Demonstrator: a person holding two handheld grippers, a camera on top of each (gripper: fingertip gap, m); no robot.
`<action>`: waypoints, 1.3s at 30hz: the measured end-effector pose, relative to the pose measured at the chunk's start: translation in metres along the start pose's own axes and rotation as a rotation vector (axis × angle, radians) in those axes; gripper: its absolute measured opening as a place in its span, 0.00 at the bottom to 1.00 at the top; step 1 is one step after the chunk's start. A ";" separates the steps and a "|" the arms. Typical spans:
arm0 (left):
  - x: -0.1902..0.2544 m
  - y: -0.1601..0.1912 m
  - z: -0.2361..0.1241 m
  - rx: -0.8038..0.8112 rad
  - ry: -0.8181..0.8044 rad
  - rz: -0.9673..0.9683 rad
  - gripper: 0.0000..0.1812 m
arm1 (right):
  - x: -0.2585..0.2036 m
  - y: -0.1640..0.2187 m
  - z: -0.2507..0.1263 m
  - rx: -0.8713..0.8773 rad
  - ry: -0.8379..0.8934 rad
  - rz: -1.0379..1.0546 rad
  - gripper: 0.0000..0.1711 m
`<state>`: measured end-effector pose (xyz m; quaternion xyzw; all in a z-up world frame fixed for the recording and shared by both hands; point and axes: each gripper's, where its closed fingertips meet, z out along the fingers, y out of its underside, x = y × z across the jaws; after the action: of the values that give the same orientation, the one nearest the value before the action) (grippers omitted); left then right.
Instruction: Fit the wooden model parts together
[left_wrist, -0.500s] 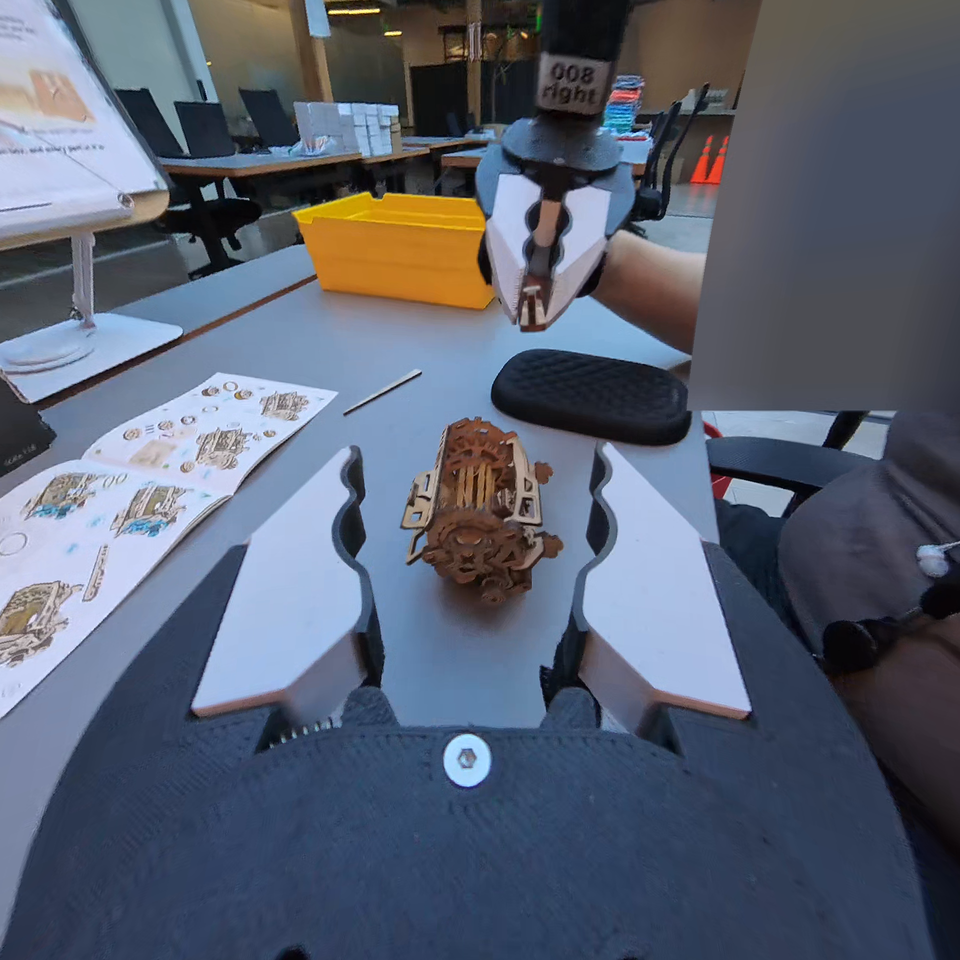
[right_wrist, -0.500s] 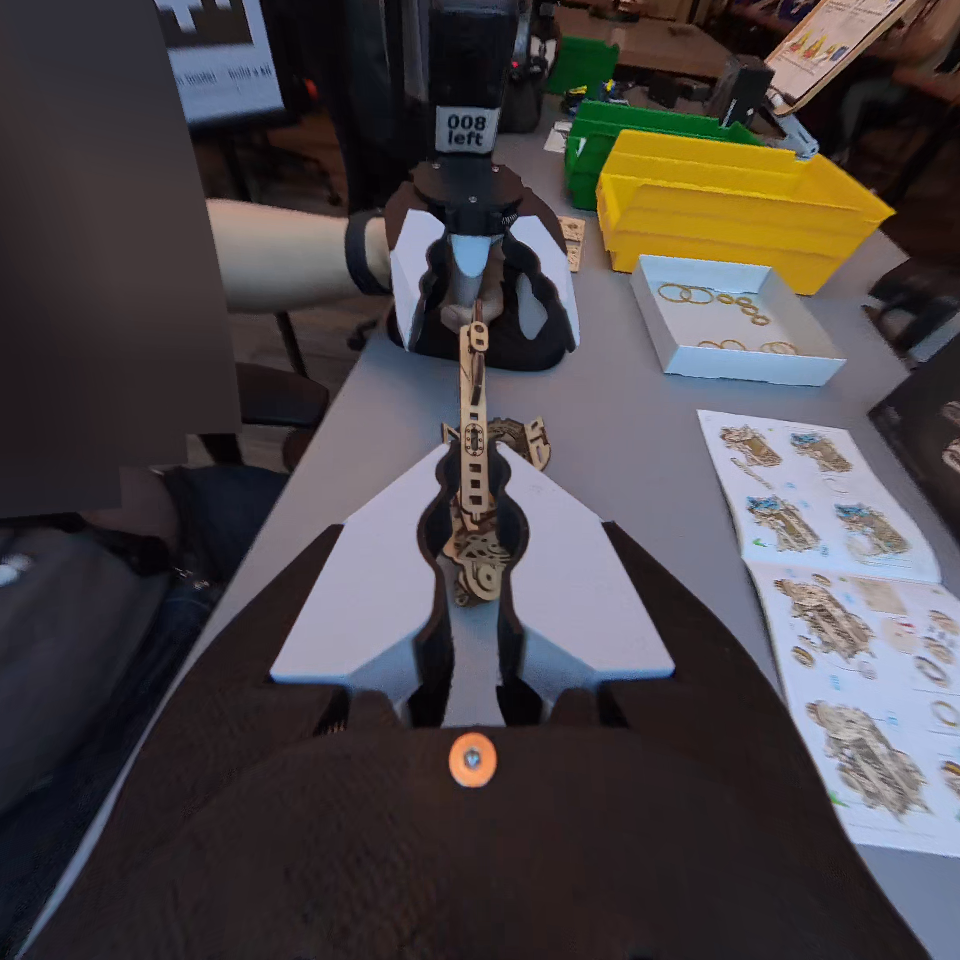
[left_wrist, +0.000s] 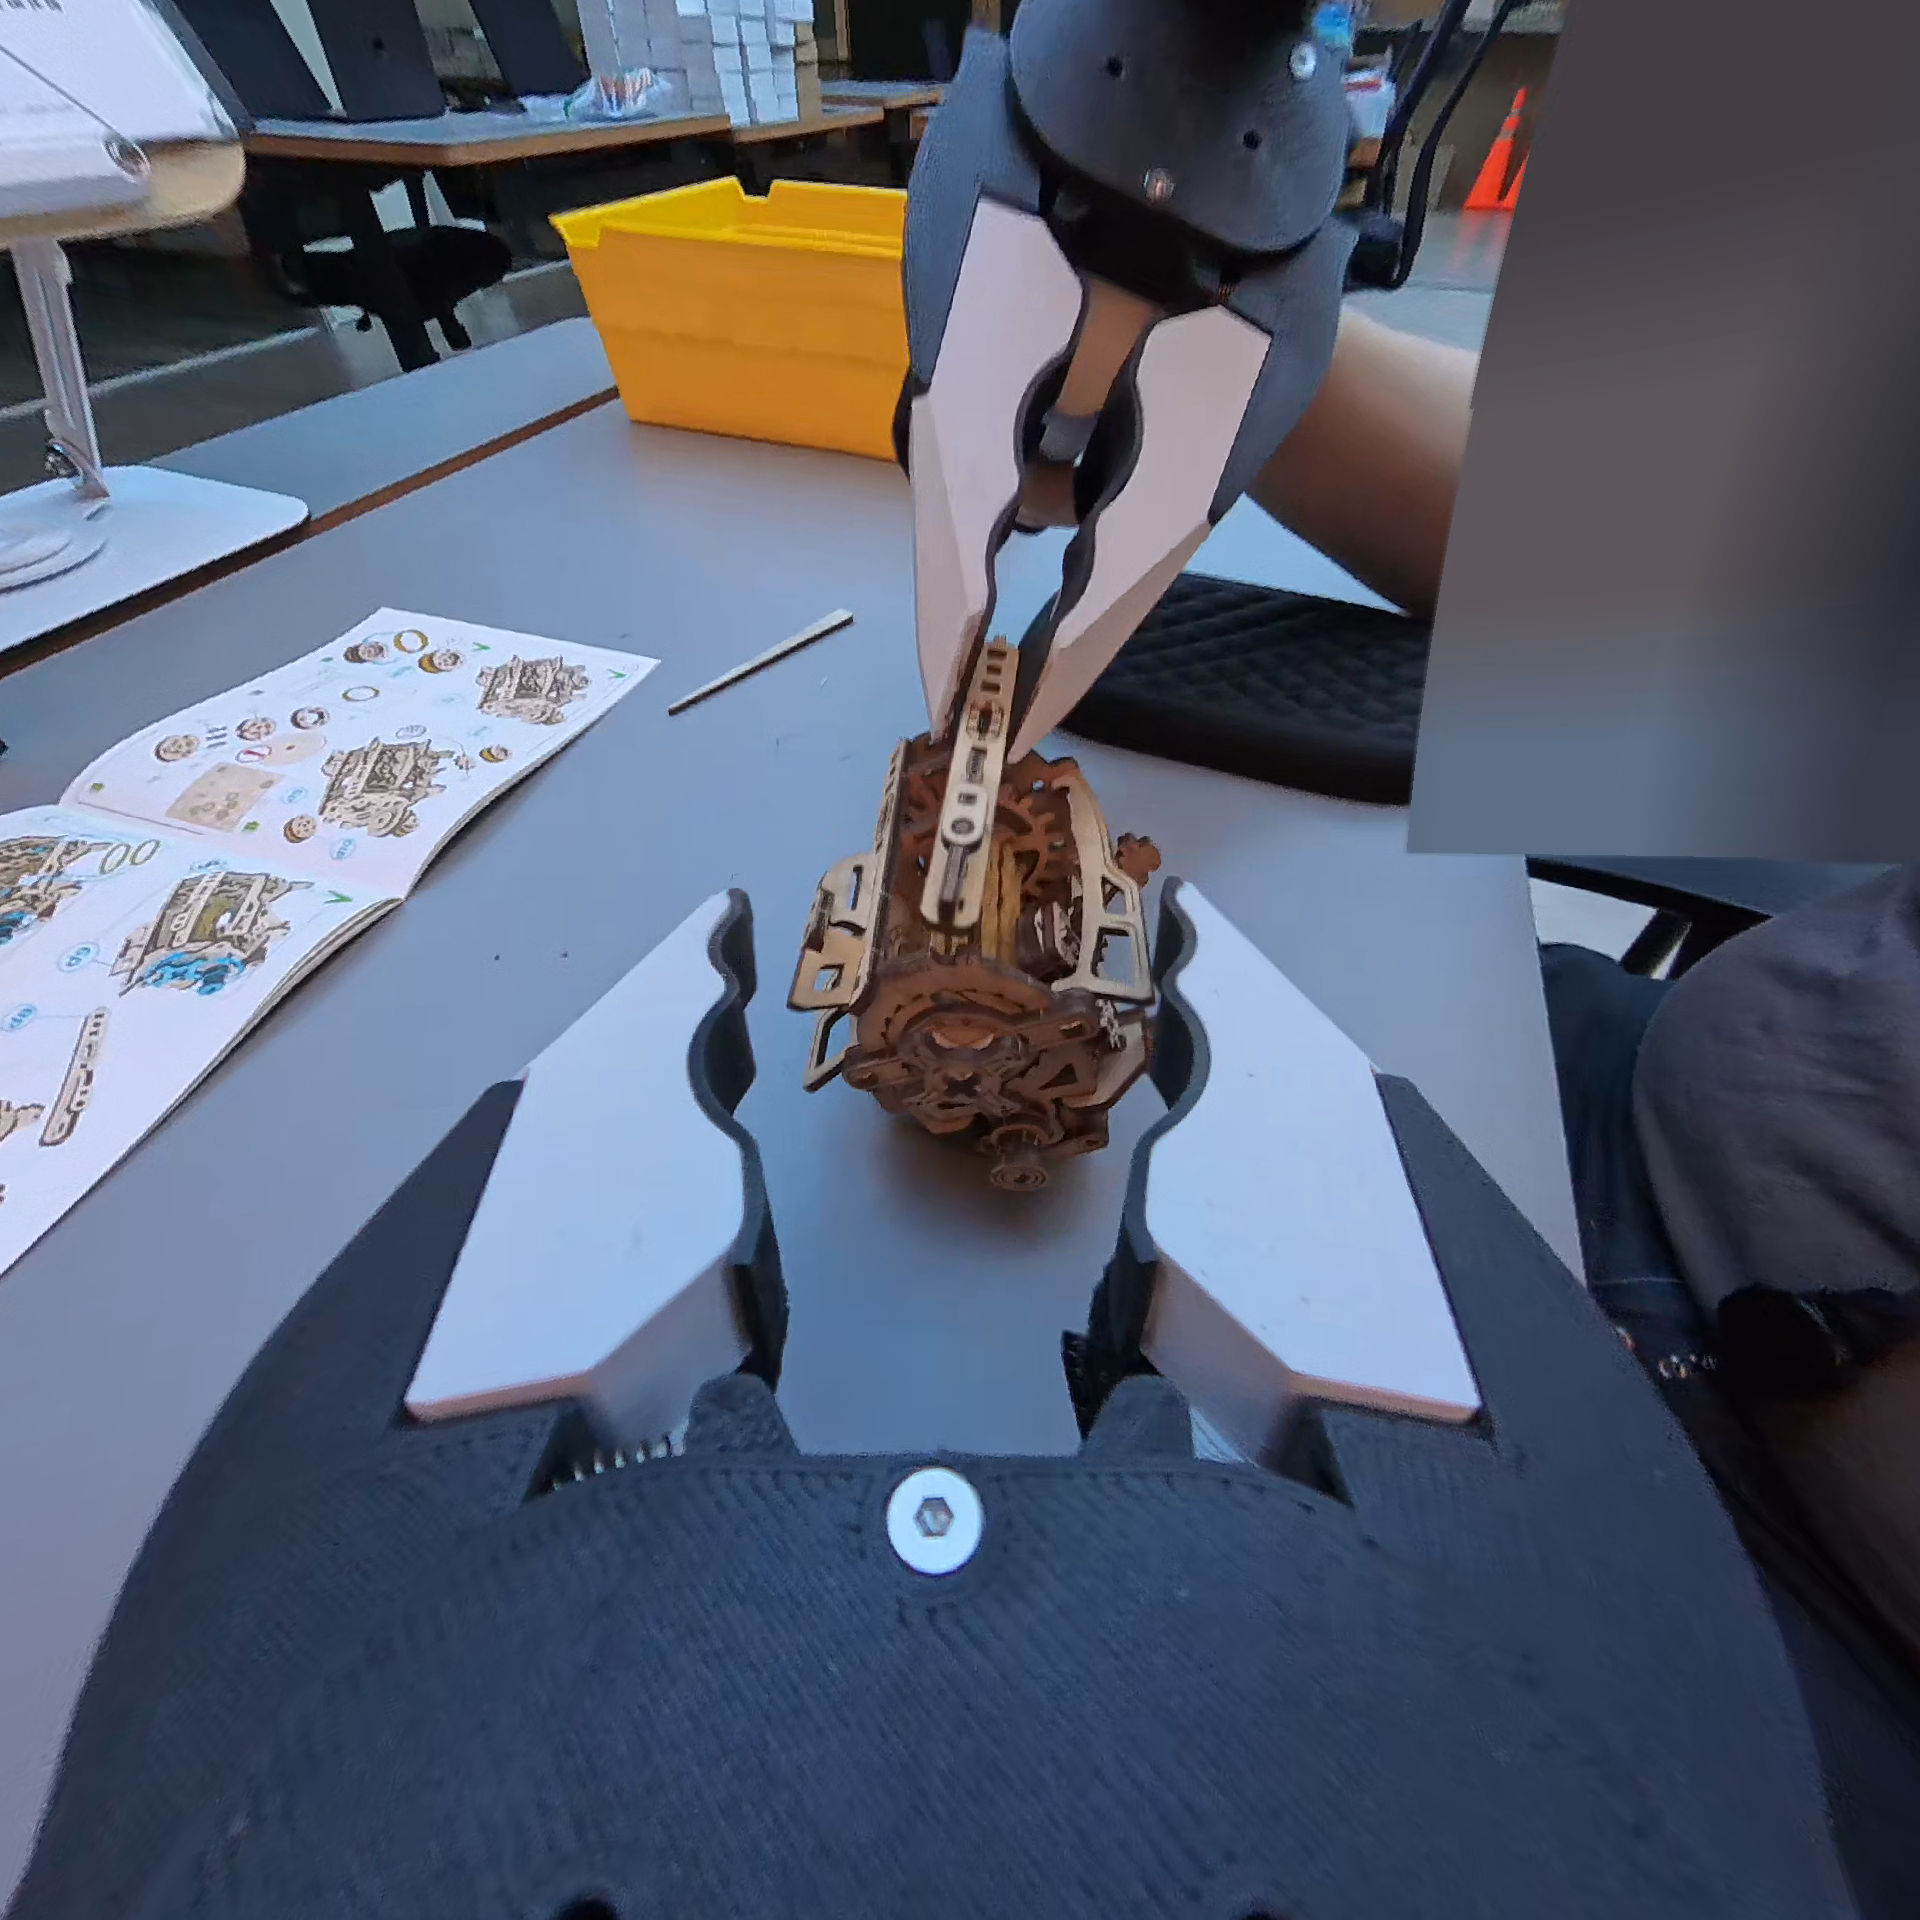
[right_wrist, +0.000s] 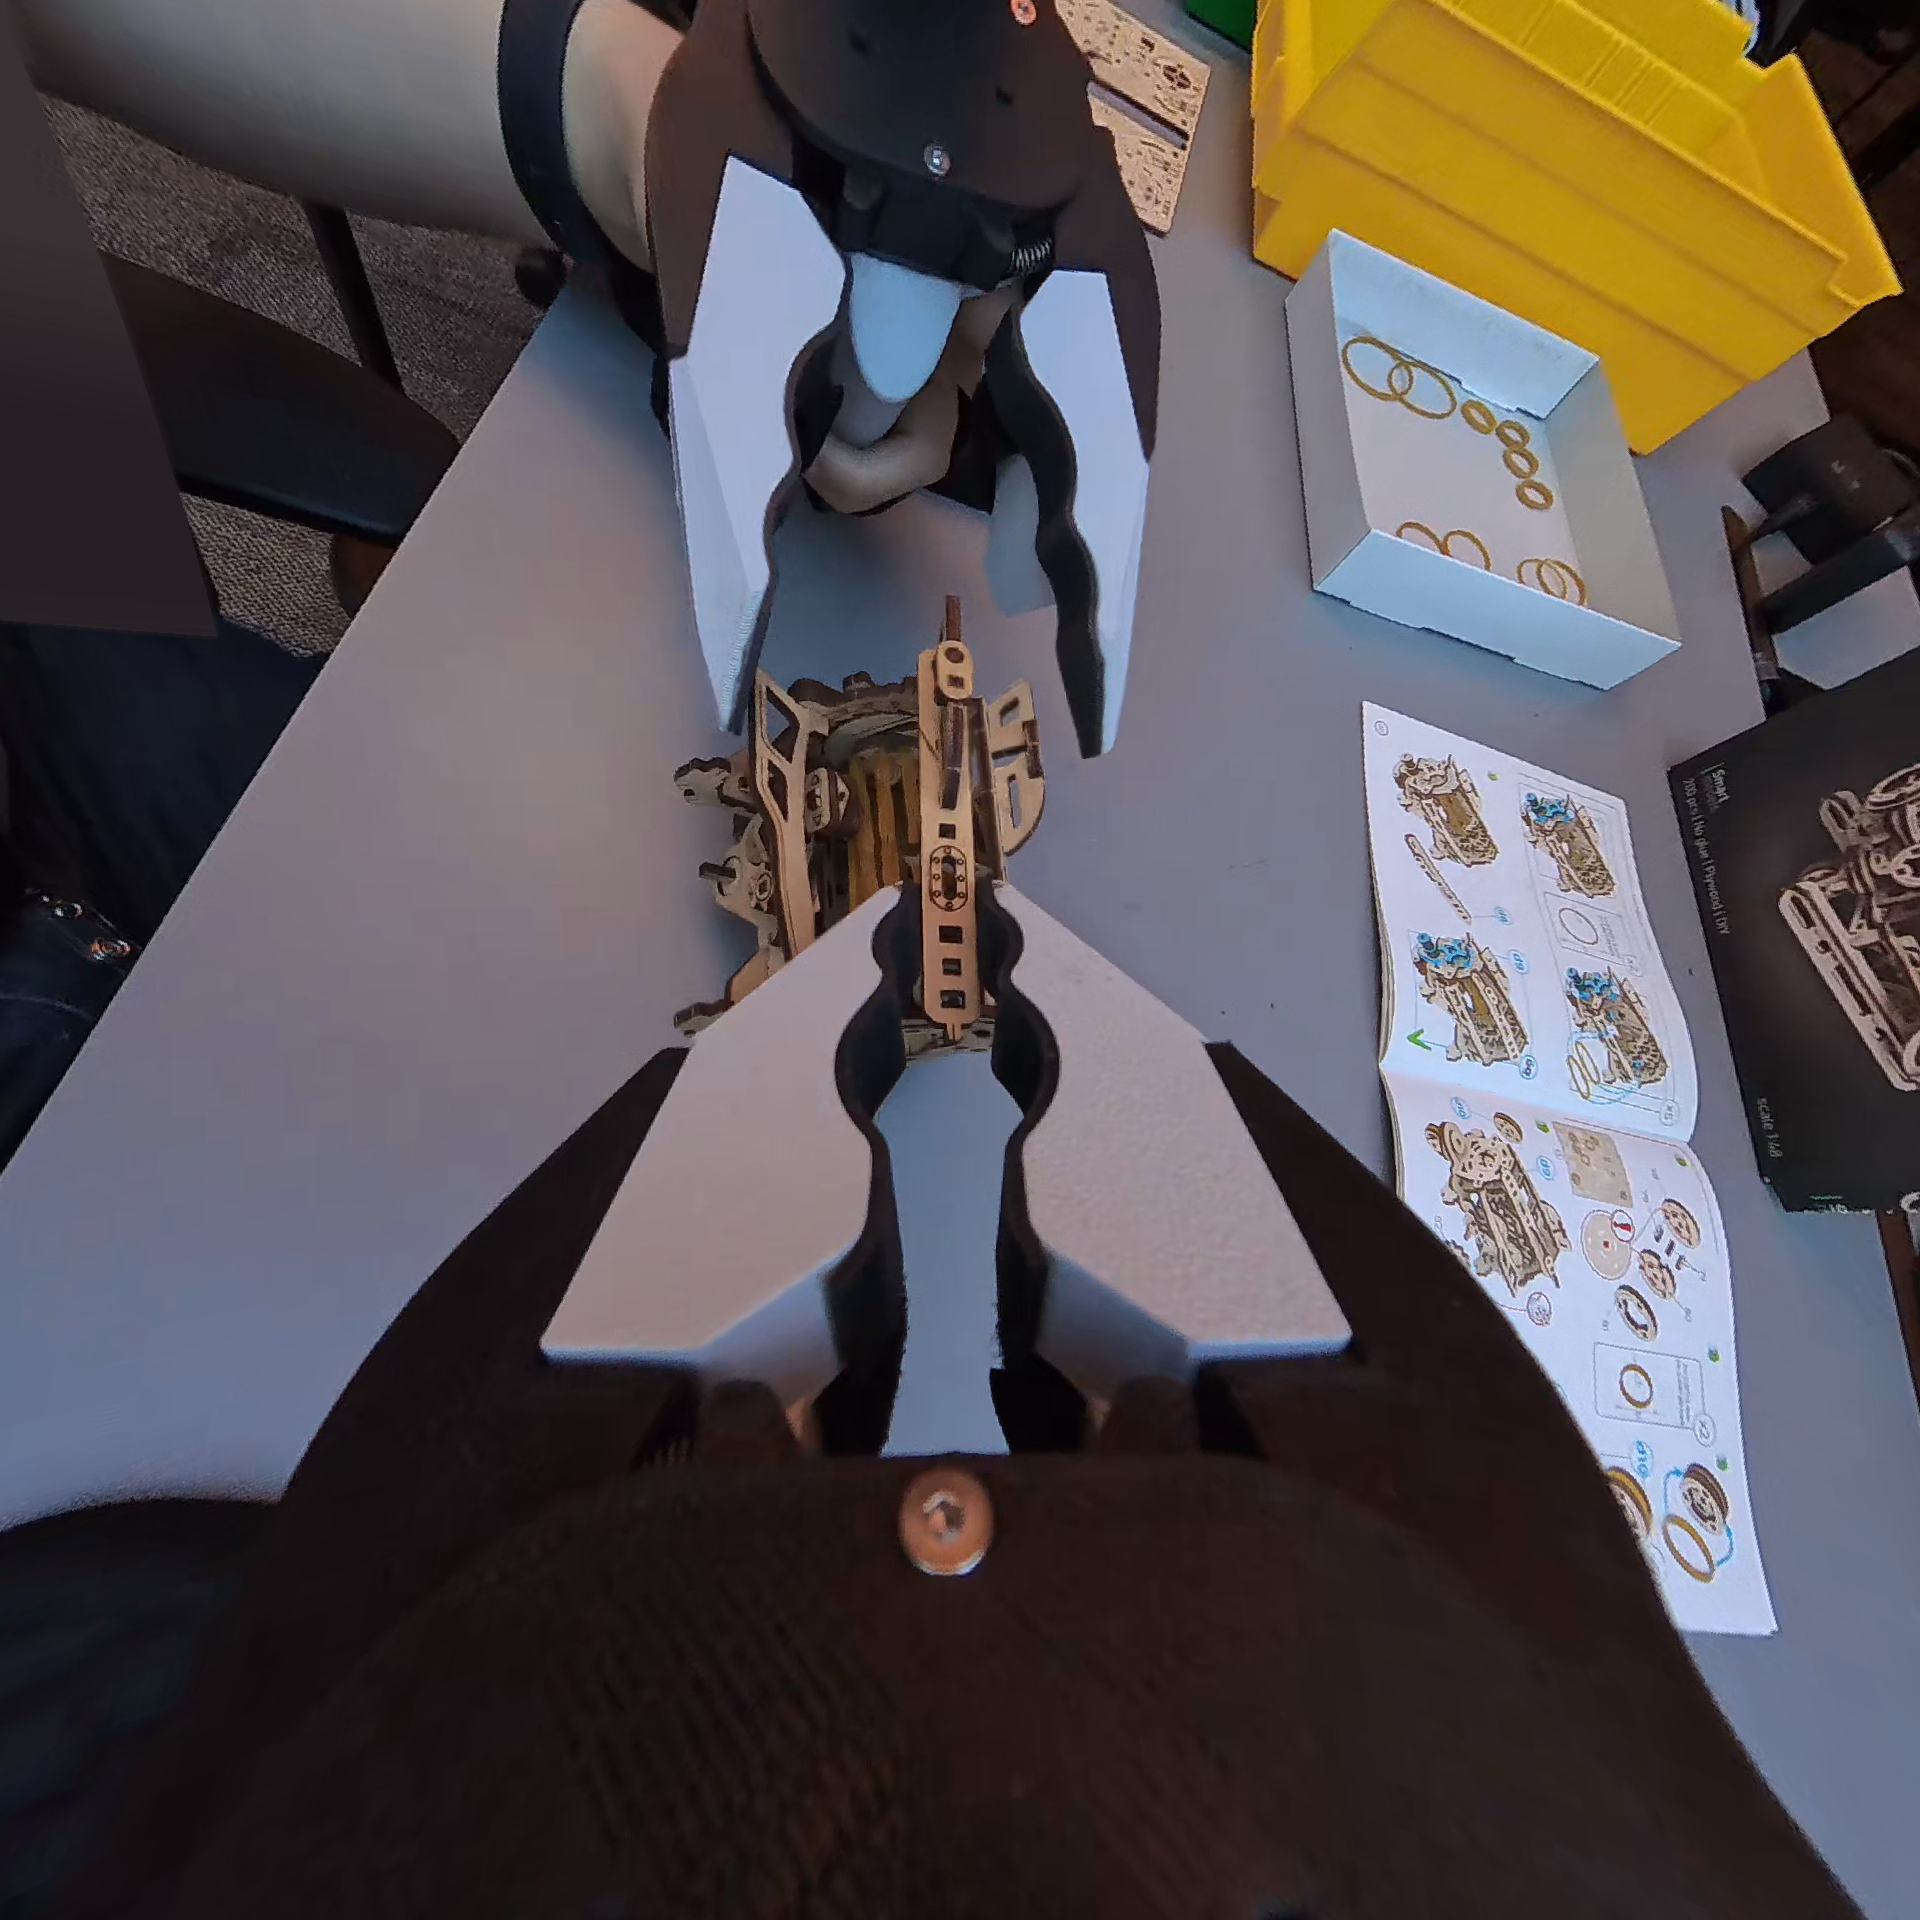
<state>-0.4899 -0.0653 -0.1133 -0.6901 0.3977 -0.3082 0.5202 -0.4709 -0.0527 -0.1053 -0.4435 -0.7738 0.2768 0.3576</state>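
A slotted wooden bar (right_wrist: 949, 904) is being pinched near one end between the tips of the right gripper (right_wrist: 948, 914), with its long axis running straight out ahead of the fingers and slanting down onto the wooden gear assembly (left_wrist: 977, 977). The bar's far end is being laid along the top of that assembly, roughly parallel to the assembly's own length; whether it is already seated in a slot cannot be told.

The left gripper (left_wrist: 951, 925) is being held with its jaws spread wide and nothing between them. The assembly is sitting on the grey table (left_wrist: 582, 540) directly ahead of its fingertips, partly inside the gap but touched by neither finger. Seen from the right wrist, the left gripper's fingers are flanking the far end of the assembly.

The left gripper is judged to be the nearer one for steadying the assembly, since only a closing across its short width seems needed. The instruction booklet (right_wrist: 1538, 1091) is lying well off to the right gripper's right.
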 end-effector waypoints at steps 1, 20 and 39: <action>0.001 -0.006 -0.001 0.026 0.002 -0.005 0.40 | 0.000 -0.001 0.001 0.006 -0.001 0.002 0.05; 0.002 -0.003 0.015 -0.214 0.021 0.130 0.05 | -0.004 0.006 0.008 0.028 -0.030 0.014 0.05; 0.006 -0.007 0.014 -0.184 0.004 0.152 0.04 | -0.008 -0.004 0.007 0.037 0.026 -0.021 0.10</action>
<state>-0.4732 -0.0628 -0.1105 -0.7023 0.4766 -0.2313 0.4756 -0.4759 -0.0619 -0.1092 -0.4322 -0.7686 0.2813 0.3787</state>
